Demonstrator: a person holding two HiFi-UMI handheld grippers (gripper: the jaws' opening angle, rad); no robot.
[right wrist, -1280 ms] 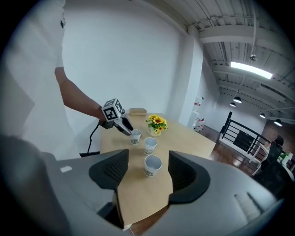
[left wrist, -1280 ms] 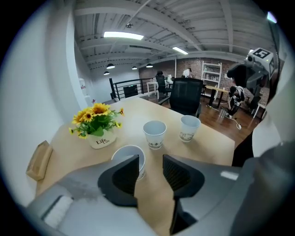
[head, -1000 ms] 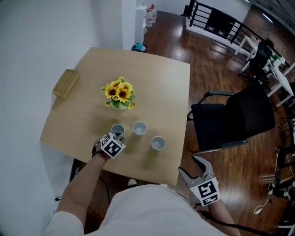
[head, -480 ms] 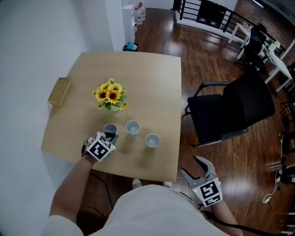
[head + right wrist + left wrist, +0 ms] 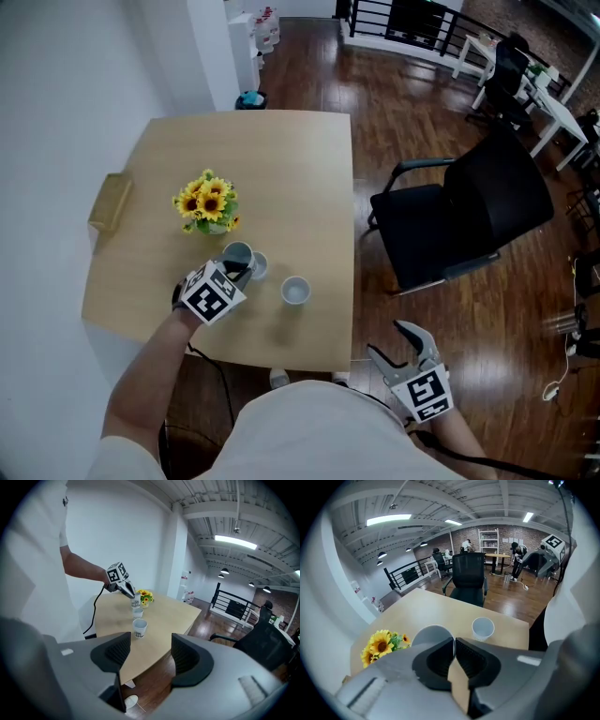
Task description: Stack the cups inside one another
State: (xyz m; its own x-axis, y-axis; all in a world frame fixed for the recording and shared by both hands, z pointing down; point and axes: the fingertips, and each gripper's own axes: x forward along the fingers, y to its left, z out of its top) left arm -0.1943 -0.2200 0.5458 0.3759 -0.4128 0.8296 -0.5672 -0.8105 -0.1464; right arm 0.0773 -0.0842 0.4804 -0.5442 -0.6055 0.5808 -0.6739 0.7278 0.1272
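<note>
Three white paper cups are on or over the light wooden table (image 5: 300, 187). My left gripper (image 5: 238, 269) (image 5: 454, 642) is shut on the rim of the leftmost cup (image 5: 237, 253) (image 5: 431, 633), which hangs lifted above the tabletop, just left of and over the middle cup (image 5: 260, 266) (image 5: 138, 613). The third cup (image 5: 295, 291) (image 5: 482, 628) (image 5: 139, 628) stands alone to the right. My right gripper (image 5: 396, 344) (image 5: 148, 654) is open and empty, off the table's near right corner. In the right gripper view the held cup (image 5: 136, 603) sits directly above the middle one.
A small vase of sunflowers (image 5: 206, 203) (image 5: 382, 644) stands just behind the cups. A tan box (image 5: 110, 202) lies at the table's left edge. A black office chair (image 5: 469, 220) stands on the wood floor to the right.
My left gripper closed on the leftmost cup, lifted it off the table and carried it right toward the middle cup. The right gripper stayed open off the table corner.
</note>
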